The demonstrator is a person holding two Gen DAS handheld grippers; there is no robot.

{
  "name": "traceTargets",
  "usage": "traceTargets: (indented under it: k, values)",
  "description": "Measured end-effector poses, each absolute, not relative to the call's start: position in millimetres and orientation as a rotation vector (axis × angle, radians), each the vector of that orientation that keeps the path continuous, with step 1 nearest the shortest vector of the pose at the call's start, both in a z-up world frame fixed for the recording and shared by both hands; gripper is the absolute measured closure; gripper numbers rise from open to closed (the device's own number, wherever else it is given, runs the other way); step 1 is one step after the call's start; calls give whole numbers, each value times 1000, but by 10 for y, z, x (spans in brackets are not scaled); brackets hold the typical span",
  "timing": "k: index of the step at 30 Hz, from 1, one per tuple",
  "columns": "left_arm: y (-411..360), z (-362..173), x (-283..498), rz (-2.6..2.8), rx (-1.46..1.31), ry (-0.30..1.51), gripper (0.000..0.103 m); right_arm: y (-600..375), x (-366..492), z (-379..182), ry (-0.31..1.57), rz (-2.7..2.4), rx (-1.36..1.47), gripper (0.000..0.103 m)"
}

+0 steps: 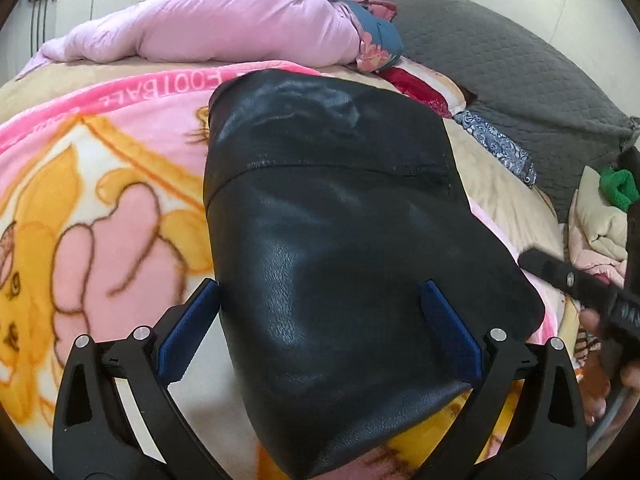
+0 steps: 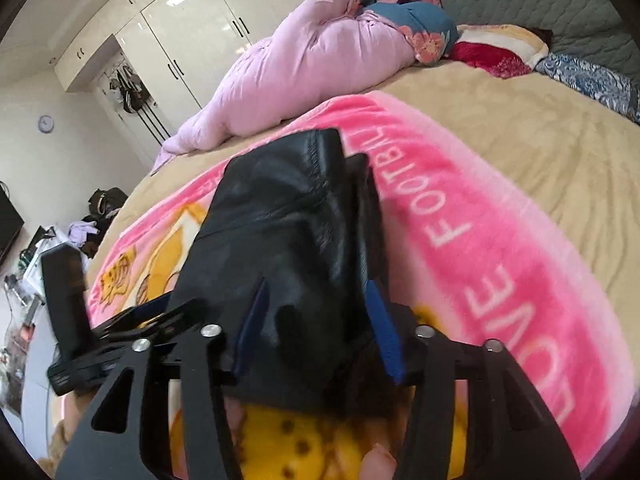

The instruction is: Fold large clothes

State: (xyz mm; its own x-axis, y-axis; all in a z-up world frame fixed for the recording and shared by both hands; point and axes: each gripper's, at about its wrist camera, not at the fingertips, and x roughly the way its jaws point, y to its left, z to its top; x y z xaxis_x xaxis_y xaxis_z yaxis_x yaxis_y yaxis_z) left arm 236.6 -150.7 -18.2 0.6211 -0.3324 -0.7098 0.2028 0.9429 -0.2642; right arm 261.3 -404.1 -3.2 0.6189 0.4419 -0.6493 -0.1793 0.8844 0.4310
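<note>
A black leather garment [image 1: 332, 216] lies folded into a thick block on a pink cartoon blanket [image 1: 120, 184] on the bed. My left gripper [image 1: 320, 286] hovers over the block's near end, its blue pads spread wide on either side and not touching it: open. One black finger [image 1: 560, 272] of my right gripper reaches in at the block's right edge. In the right wrist view the garment [image 2: 288, 216] bulges between the blue pads of my right gripper [image 2: 316, 284]. Its jaws stand partly apart, the right pad's face showing bare.
A lilac duvet [image 1: 224, 20] is bunched at the far side, with blue and red pillows [image 2: 492, 52] beside it. A grey quilted cover [image 1: 512, 64] lies far right, and piled clothes [image 1: 600, 216] at the right edge. White wardrobes [image 2: 192, 28] line the wall.
</note>
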Motion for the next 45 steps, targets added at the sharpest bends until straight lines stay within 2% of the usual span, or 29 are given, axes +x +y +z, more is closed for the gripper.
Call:
traceTargets:
  k: [3,4,6,10,14,18,20,26,29,34,36,38,43,45]
  values:
    - [-1542,-208,2351,-304,-157,857,10,-4002,2556,-172,898,348,312,65]
    - [-1565,-216,2352,-307,-147,862,10,-4000,2536,-213,908,358,320,73]
    - [-1633,-234,2320,-309,-104,854,10,-4016,2490,-311,933,349,326,76]
    - [-1649,-202,2297,-309,-95,857,10,-3976,2428,-475,937,311,298,76]
    - [-1622,101,2229,-357,-151,755,10,-3962,2395,-586,924,298,292,76]
    - [-1809,-18,2420,-364,-94,812,10,-4001,2354,-564,912,323,306,76]
    - [-1940,-101,2440,-317,30,818,10,-4065,2348,-475,919,345,337,69]
    - [-1983,-160,2398,-302,46,793,10,-4316,2627,190,765,293,363,66]
    - [-1989,-158,2390,-293,44,787,10,-4157,3093,195,840,284,304,66]
    - [-2006,-173,2380,-290,42,784,10,-3873,3633,-100,954,262,239,66]
    - [-2000,-176,2391,-289,41,784,10,-3826,3724,-210,977,252,234,73]
    - [-1998,-179,2398,-282,42,784,10,-3811,3730,-206,969,277,272,90]
    - [-2009,-170,2373,-339,24,767,10,-3929,3630,139,846,375,319,92]
    - [-2058,-174,2373,-345,58,767,10,-3945,3701,63,875,320,284,92]
